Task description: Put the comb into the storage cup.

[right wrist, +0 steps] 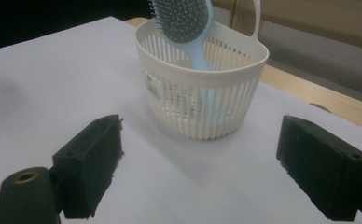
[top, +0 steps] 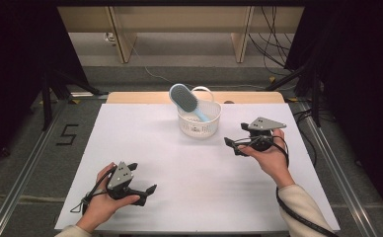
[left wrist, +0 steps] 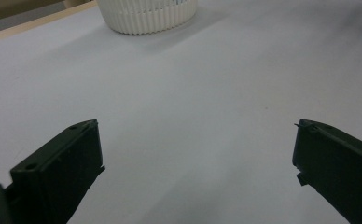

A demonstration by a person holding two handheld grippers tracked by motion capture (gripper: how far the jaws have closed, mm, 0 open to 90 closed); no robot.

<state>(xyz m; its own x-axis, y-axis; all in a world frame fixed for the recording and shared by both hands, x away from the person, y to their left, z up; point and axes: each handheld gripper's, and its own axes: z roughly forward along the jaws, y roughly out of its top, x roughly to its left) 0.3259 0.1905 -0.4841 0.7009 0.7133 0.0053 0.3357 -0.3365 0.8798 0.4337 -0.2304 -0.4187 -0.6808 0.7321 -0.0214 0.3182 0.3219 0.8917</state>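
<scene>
A white slatted basket (top: 199, 122) stands at the back middle of the white table sheet, also seen as the basket (right wrist: 202, 81) and the basket (left wrist: 146, 16). A light blue hairbrush (top: 187, 100) stands in it, handle down, bristled head leaning out over the rim to the left; the hairbrush (right wrist: 188, 28) shows close up. My right gripper (top: 235, 140) is open, to the right of the basket and pointing at it; the right gripper (right wrist: 200, 158) holds nothing. My left gripper (top: 142, 178) is open near the front left, and the left gripper (left wrist: 195, 158) has bare sheet between its jaws.
The white sheet (top: 179, 168) covers a wooden table whose edge (top: 140, 97) shows behind the basket. Dark stands and cables (top: 273, 44) lie on the floor beyond the table. A floor mark "5" (top: 67, 134) is at the left.
</scene>
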